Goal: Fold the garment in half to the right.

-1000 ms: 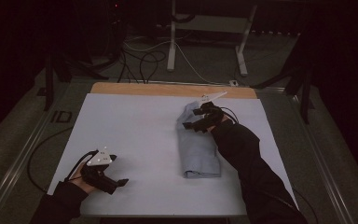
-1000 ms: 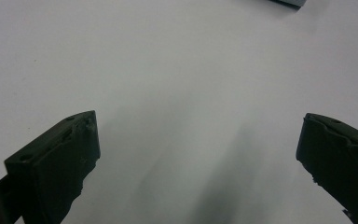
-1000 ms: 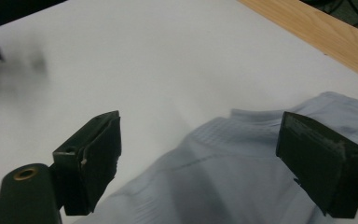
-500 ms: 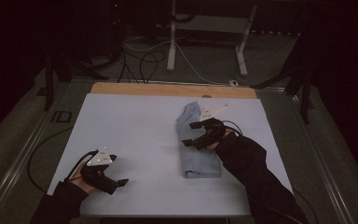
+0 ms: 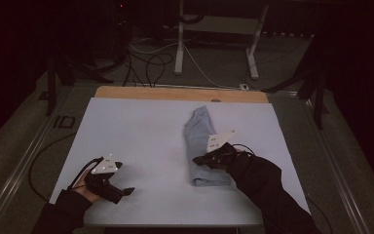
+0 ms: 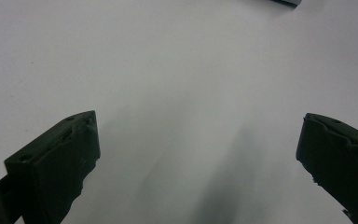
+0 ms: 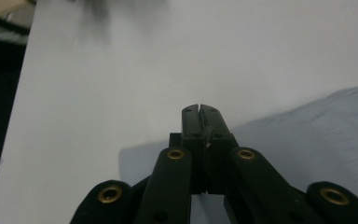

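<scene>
A light-blue cloth (image 5: 200, 139), folded into a long strip, lies right of centre on the white table (image 5: 136, 131), running from far to near. My right gripper (image 5: 198, 160) hovers over the cloth's near part, at its left edge, pointing left. Its jaws have just been closing and now meet, and in the right gripper view (image 7: 199, 108) nothing shows between them, while the cloth (image 7: 317, 126) lies below and to the right. My left gripper (image 5: 122, 179) rests near the table's front left with its jaws wide apart (image 6: 198, 121) over bare table.
A wooden strip (image 5: 175, 93) borders the table's far edge. Metal rails (image 5: 24, 161) run along both sides. Cables (image 5: 151, 61) and white desk legs (image 5: 179, 44) stand on the dark floor beyond.
My right gripper has moved from the cloth's far end toward me along the cloth, and its jaws have gone from open to shut. The left gripper has stayed put.
</scene>
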`<state>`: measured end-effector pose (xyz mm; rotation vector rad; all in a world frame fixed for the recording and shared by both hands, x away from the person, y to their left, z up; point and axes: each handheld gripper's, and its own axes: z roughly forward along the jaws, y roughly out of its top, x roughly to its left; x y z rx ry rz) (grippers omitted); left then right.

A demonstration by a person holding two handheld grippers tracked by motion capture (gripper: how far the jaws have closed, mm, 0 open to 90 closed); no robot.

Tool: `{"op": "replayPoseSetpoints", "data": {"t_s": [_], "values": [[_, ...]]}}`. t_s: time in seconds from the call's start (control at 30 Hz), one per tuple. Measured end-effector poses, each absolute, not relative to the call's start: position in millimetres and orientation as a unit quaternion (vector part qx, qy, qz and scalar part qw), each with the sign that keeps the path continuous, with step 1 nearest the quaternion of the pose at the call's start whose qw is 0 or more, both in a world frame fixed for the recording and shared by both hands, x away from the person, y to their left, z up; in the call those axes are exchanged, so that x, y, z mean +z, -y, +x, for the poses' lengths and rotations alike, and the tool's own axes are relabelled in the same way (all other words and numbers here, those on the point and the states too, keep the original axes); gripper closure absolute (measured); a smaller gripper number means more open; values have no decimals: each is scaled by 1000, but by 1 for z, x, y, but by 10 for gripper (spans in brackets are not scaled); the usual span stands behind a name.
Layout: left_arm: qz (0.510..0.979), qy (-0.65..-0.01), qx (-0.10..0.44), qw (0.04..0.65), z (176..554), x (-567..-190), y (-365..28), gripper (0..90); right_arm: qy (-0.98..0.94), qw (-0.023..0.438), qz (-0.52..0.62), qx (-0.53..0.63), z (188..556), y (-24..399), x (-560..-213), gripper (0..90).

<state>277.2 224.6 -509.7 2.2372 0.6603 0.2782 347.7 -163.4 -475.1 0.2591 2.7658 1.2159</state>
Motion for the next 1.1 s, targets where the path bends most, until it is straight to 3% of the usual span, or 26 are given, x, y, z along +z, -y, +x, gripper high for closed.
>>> {"op": "replayPoseSetpoints", "data": {"t_s": [0.57,1.1], "values": [[878,-258,113,387,276,-508,-226,5,-932,-10,85,353,342,165,-521,900],[880,-256,112,385,276,-509,-225,5,-937,-25,65,343,334,162,-523,900]]}}
